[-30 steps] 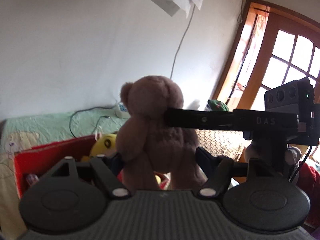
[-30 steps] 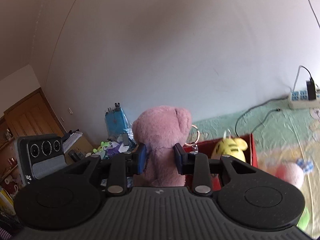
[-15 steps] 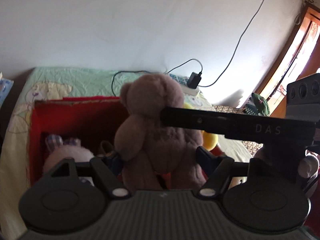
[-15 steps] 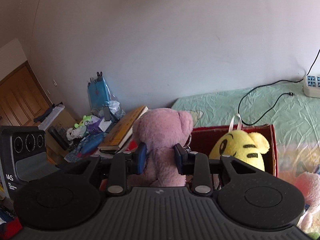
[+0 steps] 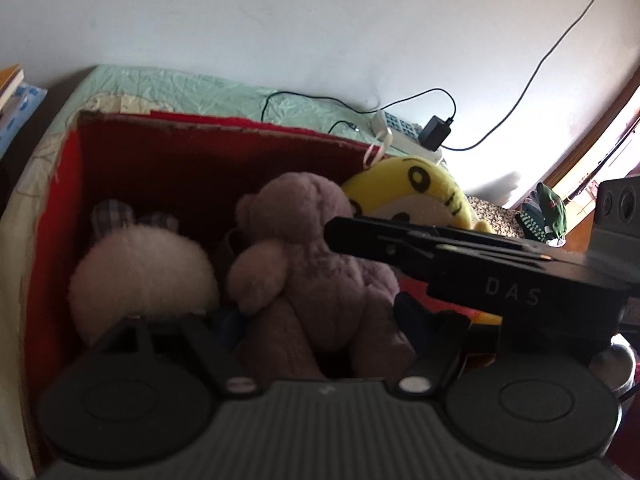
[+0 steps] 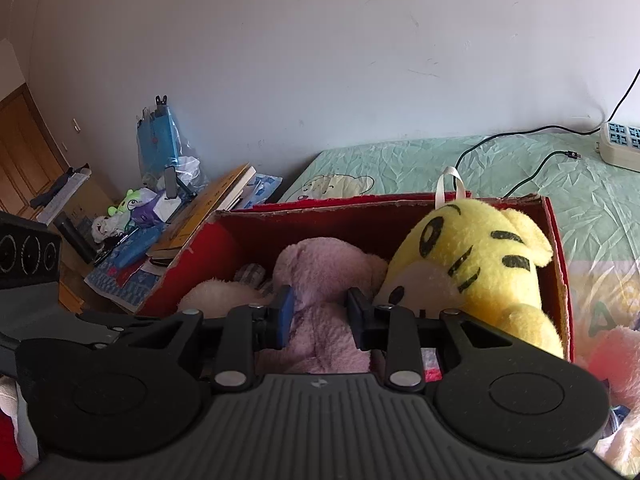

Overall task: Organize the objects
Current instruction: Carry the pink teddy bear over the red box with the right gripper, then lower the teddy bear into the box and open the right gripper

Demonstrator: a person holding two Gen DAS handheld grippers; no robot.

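Observation:
A pink teddy bear [image 6: 320, 280] hangs inside a red cardboard box [image 6: 224, 236] on the bed. My right gripper [image 6: 319, 316] is shut on the bear's body. In the left wrist view the same bear [image 5: 316, 256] looks brownish, and my left gripper [image 5: 320, 320] straddles its legs with blue pads either side; the right gripper's finger [image 5: 384, 240] crosses it from the right. A yellow tiger plush [image 6: 472, 268] lies at the box's right end, and it also shows in the left wrist view [image 5: 416, 196]. A cream plush [image 5: 140, 276] lies at the left end.
A power strip [image 6: 620, 144] with a cable lies on the green bedsheet [image 6: 440, 164]. A side table with books and clutter [image 6: 168, 216] stands left of the bed. Another pink plush [image 6: 616, 364] lies right of the box. A wooden door frame [image 5: 592, 136] is at the right.
Both grippers have lowered the pink bear from above the box down into it, between the cream plush and the yellow tiger. Both views tilted downward.

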